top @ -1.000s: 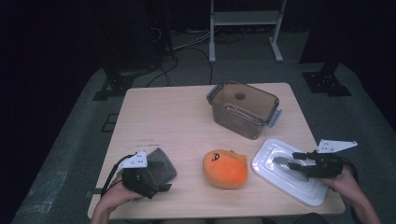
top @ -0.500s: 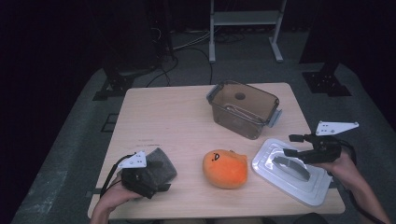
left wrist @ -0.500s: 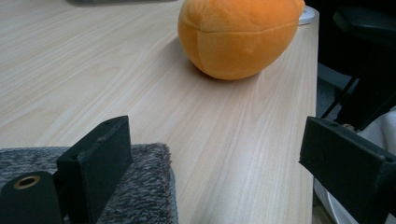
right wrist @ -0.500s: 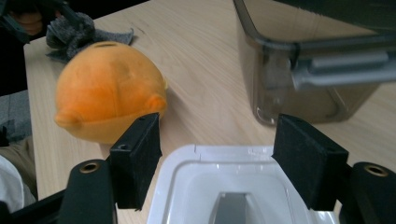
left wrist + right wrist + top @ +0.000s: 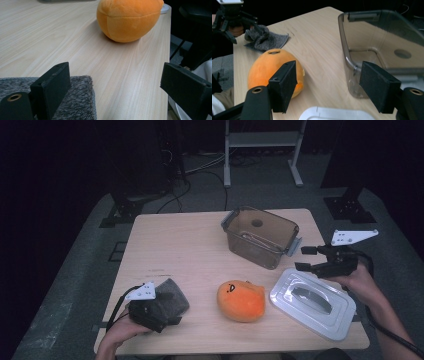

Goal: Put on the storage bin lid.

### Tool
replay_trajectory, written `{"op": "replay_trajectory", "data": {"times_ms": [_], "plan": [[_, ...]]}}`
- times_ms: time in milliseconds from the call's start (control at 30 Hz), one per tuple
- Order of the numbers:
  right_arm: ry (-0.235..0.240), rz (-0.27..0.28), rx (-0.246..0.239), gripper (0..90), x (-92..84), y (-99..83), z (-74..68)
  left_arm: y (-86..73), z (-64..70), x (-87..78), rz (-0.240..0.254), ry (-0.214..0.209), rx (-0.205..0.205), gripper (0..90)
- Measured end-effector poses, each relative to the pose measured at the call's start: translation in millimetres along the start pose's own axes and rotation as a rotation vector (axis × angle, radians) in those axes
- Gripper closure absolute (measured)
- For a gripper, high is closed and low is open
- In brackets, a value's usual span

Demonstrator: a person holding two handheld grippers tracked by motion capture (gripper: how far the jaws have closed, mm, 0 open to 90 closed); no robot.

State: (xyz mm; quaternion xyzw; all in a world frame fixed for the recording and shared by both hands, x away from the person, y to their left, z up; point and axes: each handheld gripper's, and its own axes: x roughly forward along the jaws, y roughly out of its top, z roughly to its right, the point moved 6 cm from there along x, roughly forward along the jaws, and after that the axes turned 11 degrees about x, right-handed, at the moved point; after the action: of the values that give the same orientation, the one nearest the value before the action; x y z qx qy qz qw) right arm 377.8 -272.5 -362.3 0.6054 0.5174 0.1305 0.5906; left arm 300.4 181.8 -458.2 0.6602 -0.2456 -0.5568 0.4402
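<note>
The lid (image 5: 312, 302) lies flat on the table (image 5: 190, 250), just below the right tool (image 5: 309, 258), which hovers above its far edge with jaws spread wide and nothing between them; they have just been opening. Beyond that tool stands the clear box (image 5: 260, 235); to its left sits the orange plush toy (image 5: 241, 300). The left tool (image 5: 162, 312) rests open on the grey cloth (image 5: 172, 295), one jaw on the fabric, not clamping it.

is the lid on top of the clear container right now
No, the lid lies flat on the table, apart from the open-topped clear container, as the high view shows.
</note>
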Motion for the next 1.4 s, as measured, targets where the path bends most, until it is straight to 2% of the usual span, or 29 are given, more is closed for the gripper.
{"op": "replay_trajectory", "data": {"times_ms": [433,867,1133,1400], "plan": [[0.036,-0.032,-0.064,28.2,32.6,32.5,-10.3,1.8,-0.2,-3.0,0.009,0.001,0.010,8.5],[0.053,-0.075,-0.098,28.4,66.0,60.1,-9.1,2.0,-0.2,-3.3,0.012,-0.003,0.010,8.5],[0.060,-0.110,-0.111,28.7,90.0,70.4,-5.6,1.8,0.3,-4.3,0.018,-0.006,0.003,8.5],[0.061,-0.155,-0.113,28.7,115.9,71.3,-0.1,0.6,-0.6,-5.9,0.019,-0.006,0.003,8.4]]}}
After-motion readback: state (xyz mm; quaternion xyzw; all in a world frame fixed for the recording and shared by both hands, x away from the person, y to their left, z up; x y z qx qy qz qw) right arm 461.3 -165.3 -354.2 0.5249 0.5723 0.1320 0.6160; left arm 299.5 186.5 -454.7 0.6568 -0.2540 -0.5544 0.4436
